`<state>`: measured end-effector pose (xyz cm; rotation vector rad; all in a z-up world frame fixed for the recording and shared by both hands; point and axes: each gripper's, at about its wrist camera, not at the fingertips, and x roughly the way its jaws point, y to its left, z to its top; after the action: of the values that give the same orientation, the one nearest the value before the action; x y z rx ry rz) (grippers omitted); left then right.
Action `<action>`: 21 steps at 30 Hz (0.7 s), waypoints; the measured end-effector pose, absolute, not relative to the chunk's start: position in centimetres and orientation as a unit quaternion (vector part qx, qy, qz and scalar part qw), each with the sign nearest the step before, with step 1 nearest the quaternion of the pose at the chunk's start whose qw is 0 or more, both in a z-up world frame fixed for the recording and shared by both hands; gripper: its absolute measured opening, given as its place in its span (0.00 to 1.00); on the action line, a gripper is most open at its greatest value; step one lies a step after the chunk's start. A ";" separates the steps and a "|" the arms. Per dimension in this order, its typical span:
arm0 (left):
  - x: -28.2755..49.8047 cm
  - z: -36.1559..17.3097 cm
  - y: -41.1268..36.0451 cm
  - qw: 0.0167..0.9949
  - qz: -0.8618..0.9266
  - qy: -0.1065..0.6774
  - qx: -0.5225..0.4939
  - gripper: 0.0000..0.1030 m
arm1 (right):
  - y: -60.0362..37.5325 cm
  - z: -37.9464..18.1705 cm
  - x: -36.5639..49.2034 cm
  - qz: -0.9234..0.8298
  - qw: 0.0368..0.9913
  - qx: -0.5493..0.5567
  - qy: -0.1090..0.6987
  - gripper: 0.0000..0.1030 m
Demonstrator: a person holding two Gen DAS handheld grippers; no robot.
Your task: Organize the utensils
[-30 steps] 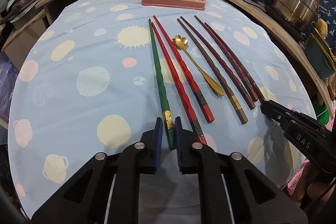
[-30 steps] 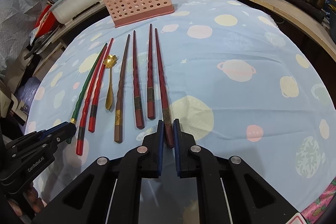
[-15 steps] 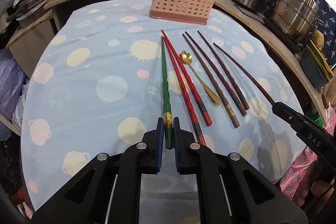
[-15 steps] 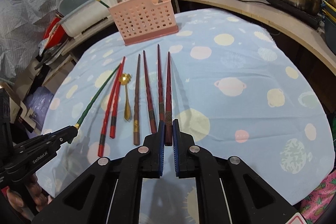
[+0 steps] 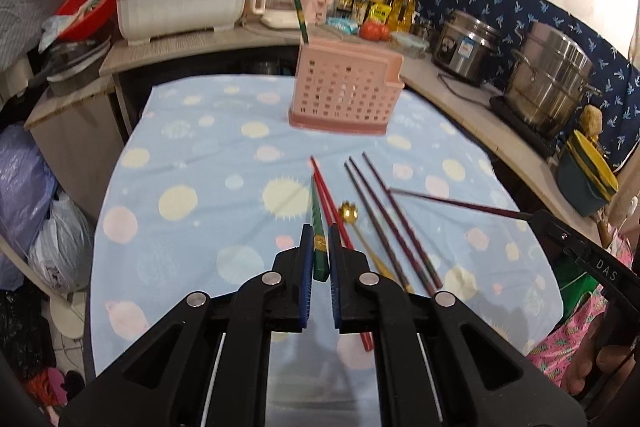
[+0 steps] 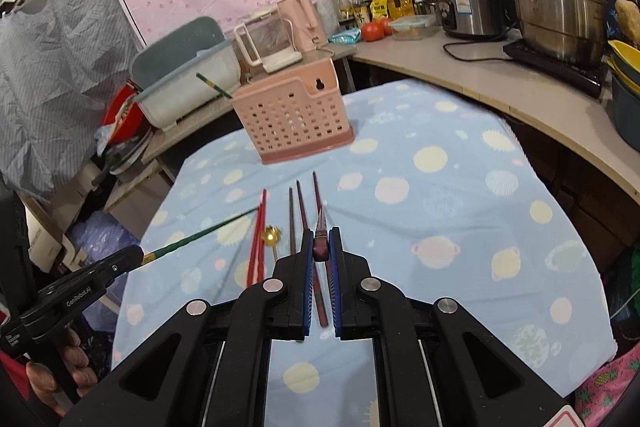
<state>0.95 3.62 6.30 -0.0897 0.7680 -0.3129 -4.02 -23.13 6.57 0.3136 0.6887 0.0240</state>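
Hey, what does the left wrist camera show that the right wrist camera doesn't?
Only the left wrist view shows the left claw shut on the green chopstick's thick end, close up.
Only the right wrist view shows the right claw shut on a dark red chopstick, close up.
Both show the pink basket, a green chopstick standing in it, and the gold spoon on the tablecloth.

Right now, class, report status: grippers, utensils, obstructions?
Left hand-held gripper shut on green chopstick. Right hand-held gripper shut on dark red chopstick. Path to pink basket unobstructed.
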 end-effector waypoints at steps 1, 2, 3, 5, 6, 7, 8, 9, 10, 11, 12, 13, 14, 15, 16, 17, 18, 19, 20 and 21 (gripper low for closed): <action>1.1 6.7 3.6 0.916 -0.152 0.369 -0.044 0.06 | -23.2 7.0 -3.9 0.011 0.930 0.153 0.333 0.07; 1.4 7.2 3.6 0.918 -0.153 0.363 -0.045 0.06 | -23.3 7.4 -3.8 0.011 0.932 0.153 0.329 0.07; 1.6 7.6 3.7 0.920 -0.151 0.359 -0.045 0.06 | -23.4 7.8 -3.6 0.010 0.933 0.153 0.326 0.07; 2.0 8.5 3.6 0.924 -0.151 0.349 -0.046 0.06 | -23.5 8.5 -3.2 0.010 0.936 0.152 0.317 0.07; 2.3 9.0 3.6 0.925 -0.151 0.345 -0.047 0.06 | -23.6 8.8 -3.0 0.010 0.937 0.152 0.314 0.07; 2.6 9.4 3.6 0.926 -0.152 0.342 -0.048 0.06 | -23.7 9.2 -2.8 0.010 0.939 0.151 0.310 0.07; 2.9 9.8 3.5 0.927 -0.152 0.339 -0.048 0.06 | -23.7 9.4 -2.6 0.009 0.940 0.150 0.307 0.07; 3.2 10.1 3.4 0.928 -0.152 0.336 -0.047 0.06 | -23.8 9.8 -2.4 0.008 0.941 0.150 0.303 0.07; 3.6 10.6 3.3 0.930 -0.152 0.332 -0.047 0.06 | -23.9 10.1 -2.1 0.008 0.942 0.150 0.299 0.07; 3.8 11.0 3.2 0.931 -0.152 0.328 -0.047 0.06 | -24.1 10.5 -2.0 0.008 0.944 0.151 0.295 0.07; 4.1 11.4 3.1 0.932 -0.154 0.325 -0.047 0.06 | -24.2 10.9 -1.8 0.008 0.945 0.151 0.291 0.07; 4.4 11.9 3.0 0.934 -0.155 0.320 -0.046 0.06 | -24.2 11.2 -1.6 0.009 0.946 0.151 0.287 0.07; 4.7 12.4 2.8 0.935 -0.157 0.314 -0.045 0.06 | -24.3 11.6 -1.3 0.010 0.947 0.150 0.282 0.07; 5.0 12.9 2.7 0.937 -0.159 0.309 -0.044 0.06 | -24.3 12.1 -1.0 0.009 0.949 0.148 0.278 0.07; 5.2 13.4 2.5 0.938 -0.160 0.304 -0.043 0.06 | -24.3 12.4 -0.7 0.009 0.951 0.146 0.274 0.07; 5.5 13.8 2.4 0.939 -0.162 0.299 -0.043 0.06 | -24.4 12.7 -0.4 0.009 0.952 0.145 0.271 0.07; 5.8 14.3 2.2 0.940 -0.164 0.295 -0.044 0.06 | -24.5 13.1 -0.1 0.009 0.953 0.143 0.267 0.07; 6.1 14.7 2.1 0.942 -0.165 0.291 -0.044 0.06 | -24.6 13.4 0.3 0.009 0.954 0.142 0.264 0.07; 6.4 15.2 2.0 0.943 -0.166 0.286 -0.043 0.03 | -24.6 13.7 0.6 0.009 0.955 0.141 0.261 0.07; 6.8 15.7 1.8 0.944 -0.168 0.282 -0.042 0.00 | -24.6 14.0 1.0 0.008 0.956 0.138 0.258 0.07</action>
<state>6.81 1.78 15.68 -0.0862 0.5740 -0.3423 1.03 -24.59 13.97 0.2811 0.5230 0.0169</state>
